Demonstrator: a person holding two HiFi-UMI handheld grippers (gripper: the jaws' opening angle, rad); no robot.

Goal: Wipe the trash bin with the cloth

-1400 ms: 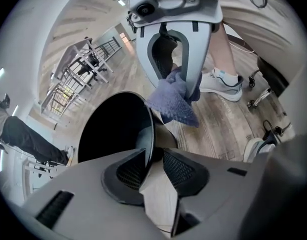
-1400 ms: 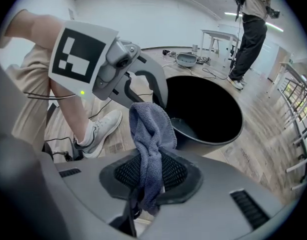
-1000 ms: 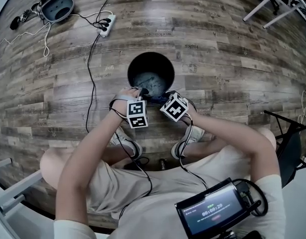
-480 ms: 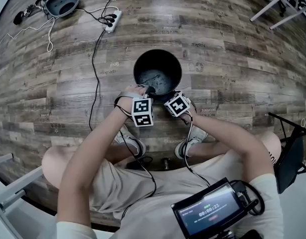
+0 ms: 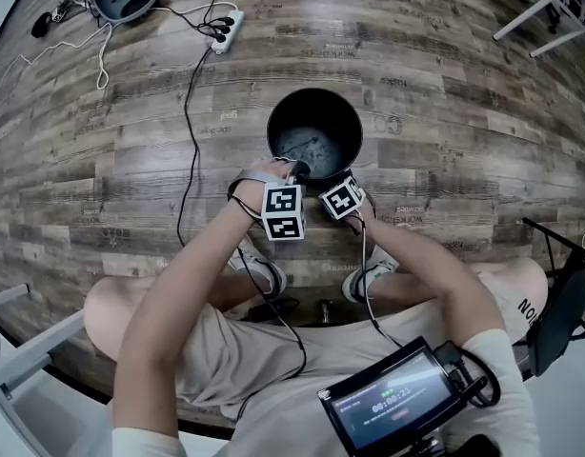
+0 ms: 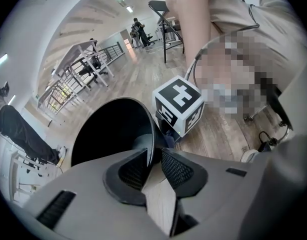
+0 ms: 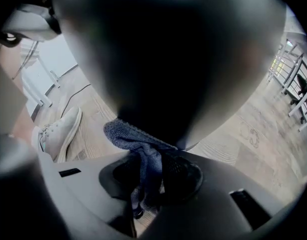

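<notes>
Left gripper view shows my left claw (image 6: 154, 156) clamped on the rim of the black trash bin (image 6: 113, 129) on the floor (image 6: 228, 129), while my right claw (image 7: 152, 171) pinches the blue-grey cloth (image 7: 124, 132) against its outer wall, so wiping seems under way and next needs a firm slide.

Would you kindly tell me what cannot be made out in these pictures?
- Right gripper view: the wall of the trash bin is a dark blur, too close; dirt cannot be told.
- Left gripper view: the bin's inside is black shadow.
- Head view: where the cloth meets the bin, covered by the right claw.
</notes>
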